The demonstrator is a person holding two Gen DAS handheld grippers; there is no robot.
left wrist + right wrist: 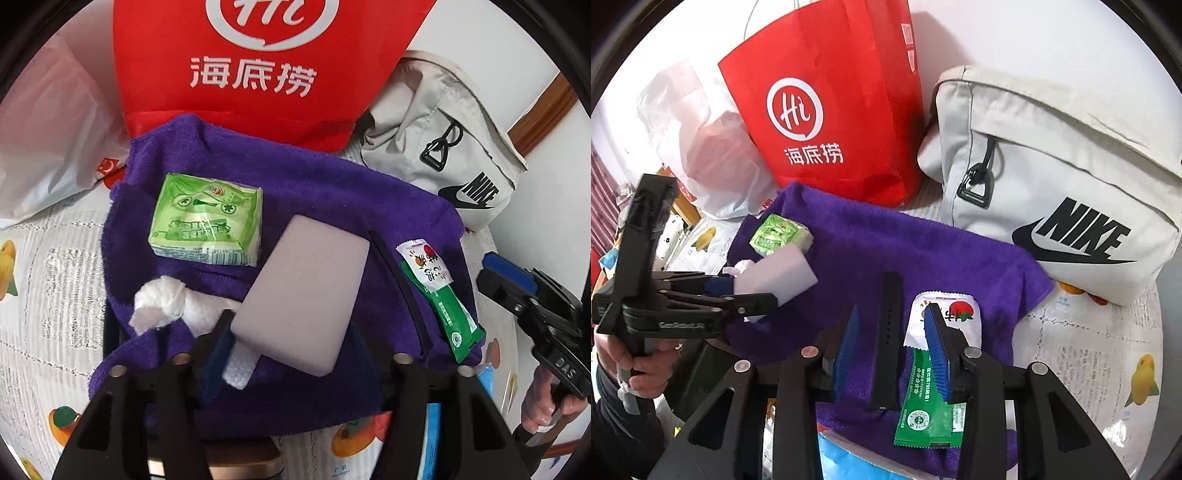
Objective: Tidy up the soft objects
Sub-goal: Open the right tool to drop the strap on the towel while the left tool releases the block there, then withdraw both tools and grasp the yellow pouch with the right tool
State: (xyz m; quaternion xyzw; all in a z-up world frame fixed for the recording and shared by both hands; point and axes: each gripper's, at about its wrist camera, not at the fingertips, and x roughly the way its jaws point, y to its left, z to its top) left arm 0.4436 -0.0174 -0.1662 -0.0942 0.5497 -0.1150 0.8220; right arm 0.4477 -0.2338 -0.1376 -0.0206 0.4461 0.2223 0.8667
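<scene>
Lying on the purple terry towel (314,184), the pale lilac rectangular sponge (306,295) sits between the left gripper (284,343)'s spread, non-pressing jaws, seemingly just released there.

The right gripper (894,343) straddles the black rubber strap (888,332), jaws apart, likely its next pickup.

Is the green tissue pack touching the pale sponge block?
Apart. In the left wrist view, purple towel shows between the green tissue pack and the pale sponge block.
</scene>
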